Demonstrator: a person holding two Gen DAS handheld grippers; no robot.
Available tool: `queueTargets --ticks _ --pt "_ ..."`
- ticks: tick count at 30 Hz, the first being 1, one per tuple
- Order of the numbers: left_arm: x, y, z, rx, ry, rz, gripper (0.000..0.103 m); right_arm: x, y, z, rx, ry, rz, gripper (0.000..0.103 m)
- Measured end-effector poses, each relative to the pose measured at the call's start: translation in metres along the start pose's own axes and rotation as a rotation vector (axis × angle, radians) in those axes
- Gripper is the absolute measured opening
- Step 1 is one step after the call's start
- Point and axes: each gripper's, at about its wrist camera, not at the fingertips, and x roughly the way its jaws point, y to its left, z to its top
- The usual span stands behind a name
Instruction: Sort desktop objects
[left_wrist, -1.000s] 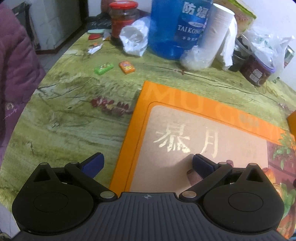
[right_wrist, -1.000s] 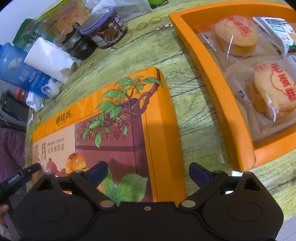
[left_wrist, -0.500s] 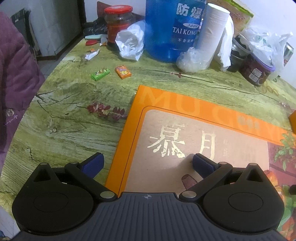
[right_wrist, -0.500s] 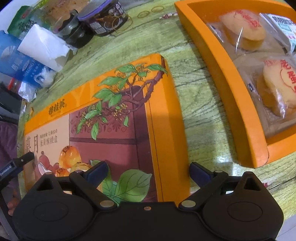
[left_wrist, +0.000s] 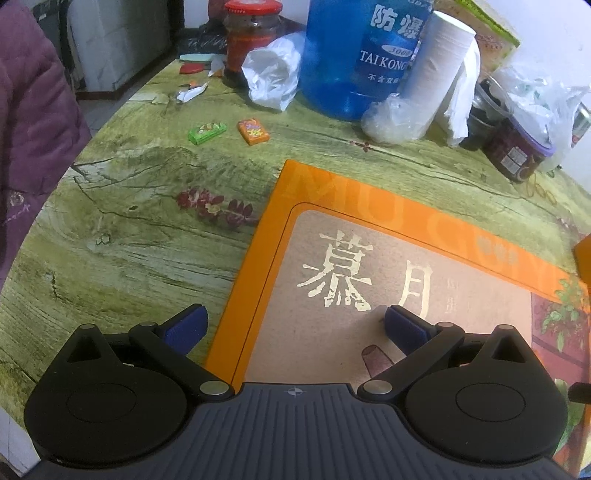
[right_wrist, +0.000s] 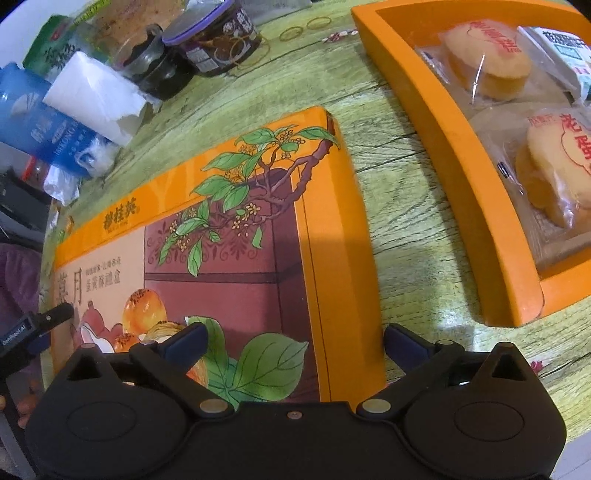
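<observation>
A flat orange gift-box lid (left_wrist: 406, 258) printed with gold characters and a leafy branch lies on the green wood-patterned table. My left gripper (left_wrist: 295, 325) is open and straddles the lid's left edge, one finger over the table and one over the lid. My right gripper (right_wrist: 295, 338) straddles the lid's (right_wrist: 240, 258) right edge; its jaws are opening and its pads stand clear of the lid. To the right sits an orange tray (right_wrist: 443, 122) holding wrapped round cakes (right_wrist: 484, 62). A green packet (left_wrist: 207, 132) and an orange packet (left_wrist: 253, 131) lie at the far left.
Along the back stand a blue water bottle (left_wrist: 354, 55), a white paper roll (left_wrist: 439, 74), a red-lidded jar (left_wrist: 251, 33), a white plastic bag (left_wrist: 273, 74) and a dark jar with a purple lid (left_wrist: 517, 151). A person's purple sleeve (left_wrist: 29, 129) is at the left edge.
The right gripper's fingers have spread a little wider. Both views have shifted slightly over the lid, which still lies flat.
</observation>
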Motion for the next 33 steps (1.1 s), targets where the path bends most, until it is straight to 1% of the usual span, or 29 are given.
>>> queueTargets --ticks 5,9,13,17,19,21,23,25,28,33 --pt "0.000 0.003 0.003 0.015 0.035 -0.027 0.103 -0.002 -0.001 -0.004 0.005 -0.021 0.011 0.103" --pt "-0.006 0.005 0.005 0.050 0.036 -0.022 0.101 -0.004 -0.007 -0.004 0.060 -0.027 0.035 0.102" --pt "-0.014 0.015 0.005 0.048 0.044 -0.073 0.100 -0.006 -0.014 -0.004 0.094 -0.033 0.048 0.100" --pt "-0.018 0.023 0.002 0.061 0.066 -0.089 0.098 -0.006 -0.013 -0.006 0.065 -0.036 0.037 0.099" --pt "-0.016 0.027 0.000 0.052 0.082 -0.096 0.096 -0.006 -0.010 -0.007 0.035 -0.035 0.025 0.099" --pt "-0.011 0.031 -0.003 0.038 0.118 -0.112 0.091 -0.005 -0.005 -0.008 -0.001 -0.034 0.002 0.096" --pt "-0.008 0.032 -0.007 0.022 0.138 -0.130 0.091 -0.005 -0.001 -0.008 -0.024 -0.032 -0.010 0.091" --pt "-0.007 0.033 -0.011 -0.001 0.132 -0.150 0.090 -0.006 0.001 -0.008 -0.029 -0.033 -0.014 0.091" --pt "-0.009 0.031 -0.015 0.002 0.115 -0.148 0.090 -0.008 -0.001 -0.008 -0.027 -0.031 -0.012 0.088" --pt "-0.013 0.031 -0.019 0.007 0.119 -0.164 0.087 -0.013 -0.003 -0.008 -0.027 -0.035 -0.016 0.085"
